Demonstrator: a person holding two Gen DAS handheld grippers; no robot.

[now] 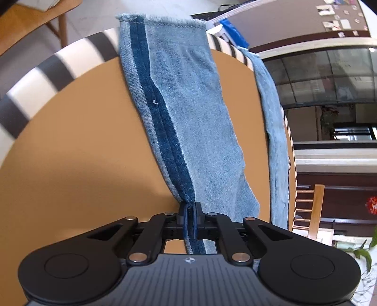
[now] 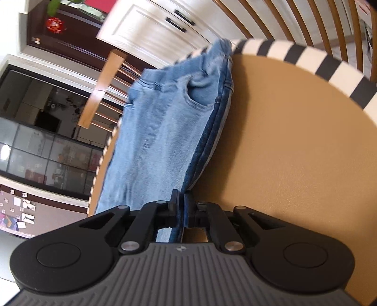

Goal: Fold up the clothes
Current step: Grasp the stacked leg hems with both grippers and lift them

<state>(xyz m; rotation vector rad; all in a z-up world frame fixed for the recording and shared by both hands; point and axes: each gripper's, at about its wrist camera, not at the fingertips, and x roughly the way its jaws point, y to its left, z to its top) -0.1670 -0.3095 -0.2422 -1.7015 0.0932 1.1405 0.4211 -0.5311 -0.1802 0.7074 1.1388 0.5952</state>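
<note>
So right up close, my left claw is clenched on the dark side-seam stripe of the jeans, and the denim runs straight through between the jaws and out the back. Right claw is doing the same thing on its end, pinched tight on that same darker seam edge. I'd guess I'm holding the seam in both because it's the stiffest line on the pants, so it gives me a clean edge to fold along instead of a floppy bunch.

Further out, the jeans stretch away from each claw across the tan table. They look slightly raised near the claws and draped flat further on. On the right view I can see the pocket end, so that's the waist side. On the left view it's the frayed hem hanging just past the striped table rim.

Beyond that, the second leg trails along the table's far edge, partly off it, which will need tidying. Wooden chair behind.
</note>
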